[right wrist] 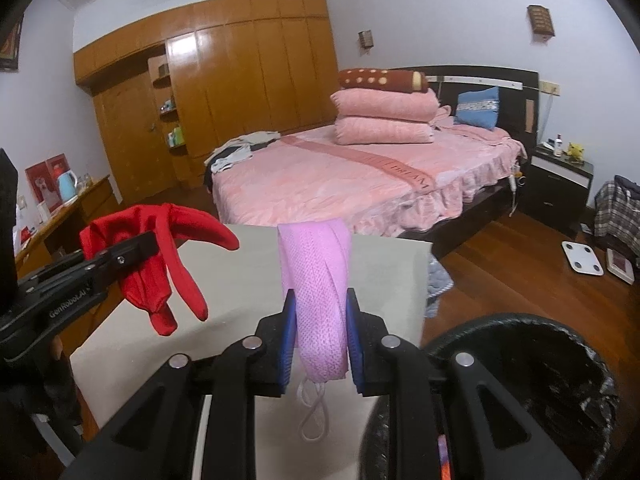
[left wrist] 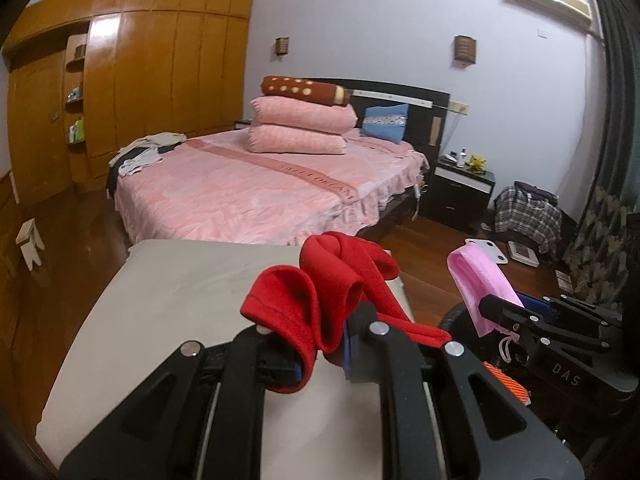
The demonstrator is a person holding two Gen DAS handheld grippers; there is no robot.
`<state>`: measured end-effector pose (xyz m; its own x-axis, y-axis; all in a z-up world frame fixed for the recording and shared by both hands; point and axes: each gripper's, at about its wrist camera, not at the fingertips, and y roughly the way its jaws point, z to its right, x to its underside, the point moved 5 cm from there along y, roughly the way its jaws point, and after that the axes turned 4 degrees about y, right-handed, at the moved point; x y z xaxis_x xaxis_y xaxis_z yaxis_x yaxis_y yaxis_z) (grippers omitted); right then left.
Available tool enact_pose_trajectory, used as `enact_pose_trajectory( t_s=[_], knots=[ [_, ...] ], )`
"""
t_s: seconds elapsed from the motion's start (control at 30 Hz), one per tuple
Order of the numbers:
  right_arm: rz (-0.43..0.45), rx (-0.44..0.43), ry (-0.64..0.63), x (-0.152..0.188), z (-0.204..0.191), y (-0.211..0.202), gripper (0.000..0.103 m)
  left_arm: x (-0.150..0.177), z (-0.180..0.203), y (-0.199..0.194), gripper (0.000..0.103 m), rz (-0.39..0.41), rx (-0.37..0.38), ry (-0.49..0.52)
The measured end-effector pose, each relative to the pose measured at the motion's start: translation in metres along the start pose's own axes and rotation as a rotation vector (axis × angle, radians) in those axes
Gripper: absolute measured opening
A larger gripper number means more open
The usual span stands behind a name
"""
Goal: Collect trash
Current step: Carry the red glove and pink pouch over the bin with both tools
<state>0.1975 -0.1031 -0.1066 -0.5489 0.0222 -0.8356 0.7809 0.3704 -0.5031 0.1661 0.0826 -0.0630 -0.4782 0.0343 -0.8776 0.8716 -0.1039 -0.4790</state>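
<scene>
Beige tabletop (right wrist: 160, 344) is the reference. Black-lined trash bin (right wrist: 560, 360) sits just off its right edge. Left tool (left wrist: 320, 360) clenched on red cloth (left wrist: 340, 280), held above tabletop. Right tool (right wrist: 320, 344) clenched on pink mask (right wrist: 318, 280), over tabletop beside bin.

The cloth (left wrist: 344, 280) was red, the face mask (right wrist: 318, 288) pink. The far bedspread (right wrist: 340, 184) was pink, the bolster (right wrist: 380, 79) brown with cream dots.
</scene>
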Motion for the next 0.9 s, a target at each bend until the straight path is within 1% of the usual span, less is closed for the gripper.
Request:
enact_pose_trajectory(
  t_s=[0.27, 0.5, 0.9],
  knots=[
    [0.047, 0.048, 0.031, 0.003, 0.031, -0.04, 0.023, -0.005, 0.042, -0.011, 0.013, 0.024, 0.048, 0.052],
    [0.078, 0.108, 0.06, 0.007, 0.066, -0.071, 0.023, -0.003, 0.083, -0.017, 0.013, 0.039, 0.106, 0.101],
    [0.087, 0.224, 0.102, 0.013, 0.12, -0.097, 0.023, 0.007, 0.147, -0.008, 0.013, 0.025, 0.217, 0.159]
  ],
)
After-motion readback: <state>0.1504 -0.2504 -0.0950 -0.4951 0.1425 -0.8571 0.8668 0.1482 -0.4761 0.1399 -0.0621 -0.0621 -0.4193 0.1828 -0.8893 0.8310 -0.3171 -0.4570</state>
